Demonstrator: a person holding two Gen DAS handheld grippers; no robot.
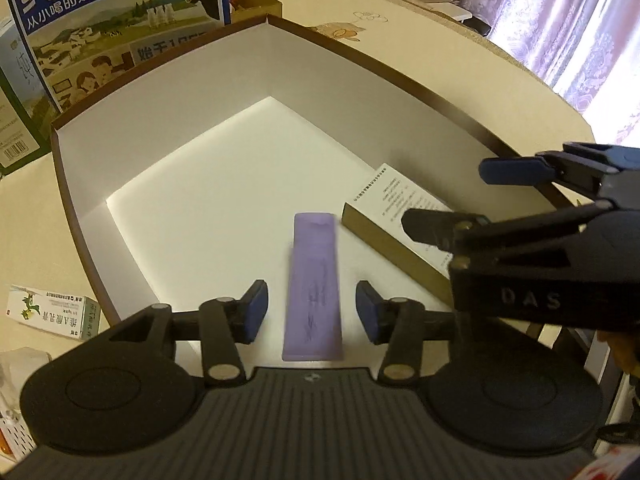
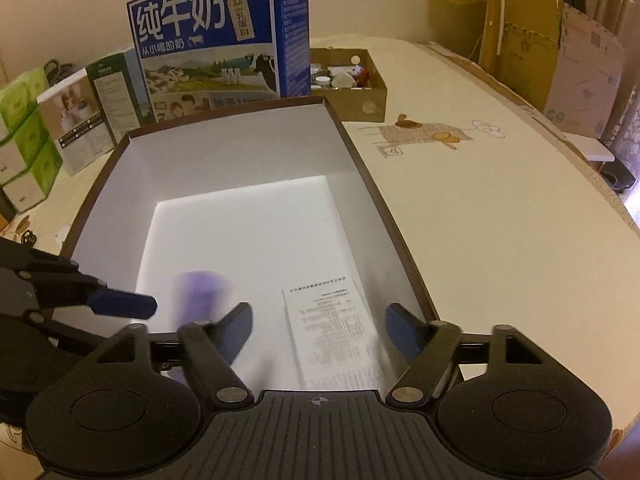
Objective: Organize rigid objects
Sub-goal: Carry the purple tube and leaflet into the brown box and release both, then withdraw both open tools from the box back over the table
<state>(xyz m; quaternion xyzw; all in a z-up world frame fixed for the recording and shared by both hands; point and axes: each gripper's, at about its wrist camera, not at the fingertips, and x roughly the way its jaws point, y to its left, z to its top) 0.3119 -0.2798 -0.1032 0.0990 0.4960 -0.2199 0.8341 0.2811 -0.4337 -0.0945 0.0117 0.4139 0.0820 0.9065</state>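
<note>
A large white box with a brown rim (image 1: 360,56) (image 2: 352,136) sits on the table. A purple tube (image 1: 314,288) lies on its floor between the open fingers of my left gripper (image 1: 312,312), blurred and not touching either pad; it also shows in the right wrist view (image 2: 200,284). A white printed carton with a gold side (image 1: 400,216) (image 2: 332,328) lies in the box's near right corner. My right gripper (image 2: 320,332) is open over that carton, without touching it. It reaches in from the right in the left wrist view (image 1: 452,196).
A blue milk carton (image 2: 220,36) stands behind the box, with more cartons (image 2: 92,120) and green packs (image 2: 24,136) to its left. A small brown box of bits (image 2: 352,84) sits behind on the right. A small green-and-white packet (image 1: 52,312) lies on the table left of the box.
</note>
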